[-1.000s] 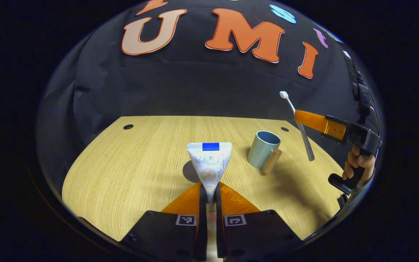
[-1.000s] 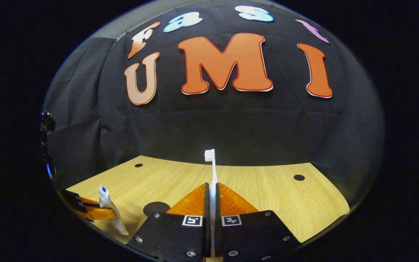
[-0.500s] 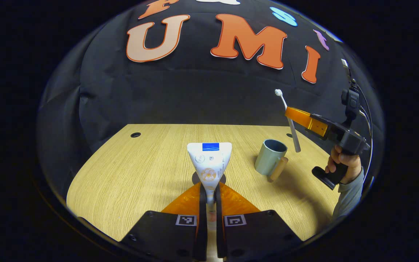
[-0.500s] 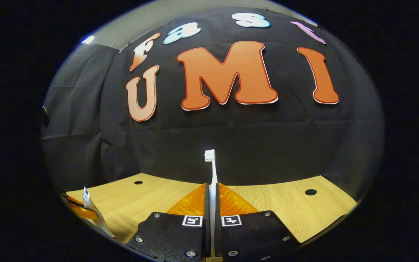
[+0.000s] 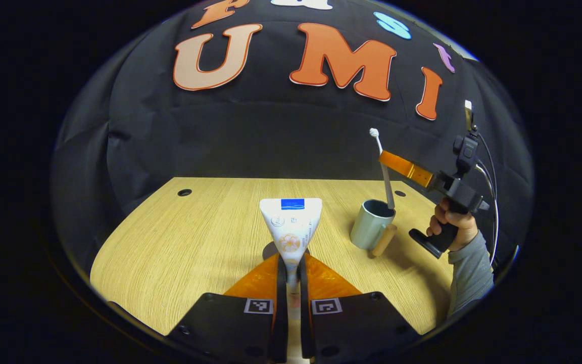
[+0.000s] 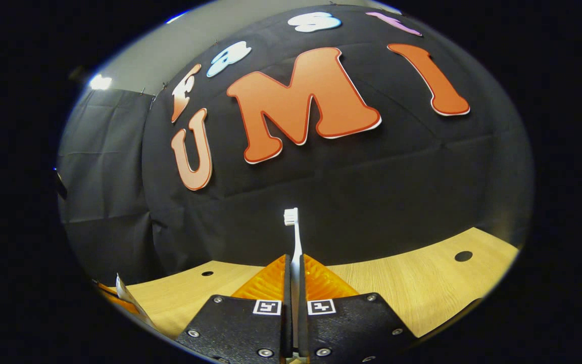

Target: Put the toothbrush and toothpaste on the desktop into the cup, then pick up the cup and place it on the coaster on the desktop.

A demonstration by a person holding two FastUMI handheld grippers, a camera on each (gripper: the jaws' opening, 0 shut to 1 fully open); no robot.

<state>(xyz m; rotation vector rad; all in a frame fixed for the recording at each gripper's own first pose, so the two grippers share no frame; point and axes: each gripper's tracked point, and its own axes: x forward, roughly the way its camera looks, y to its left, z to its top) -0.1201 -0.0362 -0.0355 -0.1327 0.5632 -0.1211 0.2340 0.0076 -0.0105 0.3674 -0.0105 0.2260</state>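
Note:
My left gripper (image 5: pixel 291 268) is shut on a white toothpaste tube (image 5: pixel 291 225), flat end pointing away, held above the wooden desktop (image 5: pixel 180 242). A dark round coaster (image 5: pixel 270 248) peeks out just behind the tube. The pale green cup (image 5: pixel 370 224) with a wooden handle stands to the right. Farther right, my right gripper (image 5: pixel 389 163), held by a hand (image 5: pixel 452 225), is shut on the white toothbrush (image 5: pixel 383 169), whose lower end reaches the cup's rim. In the right gripper view the right gripper (image 6: pixel 294 263) clamps the toothbrush (image 6: pixel 293 232), bristles up.
The desktop has small round holes near its back corners (image 5: pixel 184 192). In the right gripper view the toothpaste tube (image 6: pixel 127 298) shows at the lower left edge, over the desktop (image 6: pixel 422 283). A grey sleeve (image 5: pixel 468 270) is at the table's right edge.
The right gripper has carried the toothbrush left and over the cup, lowering its handle end to the cup's mouth, and tilted. The left gripper with the toothpaste has barely moved.

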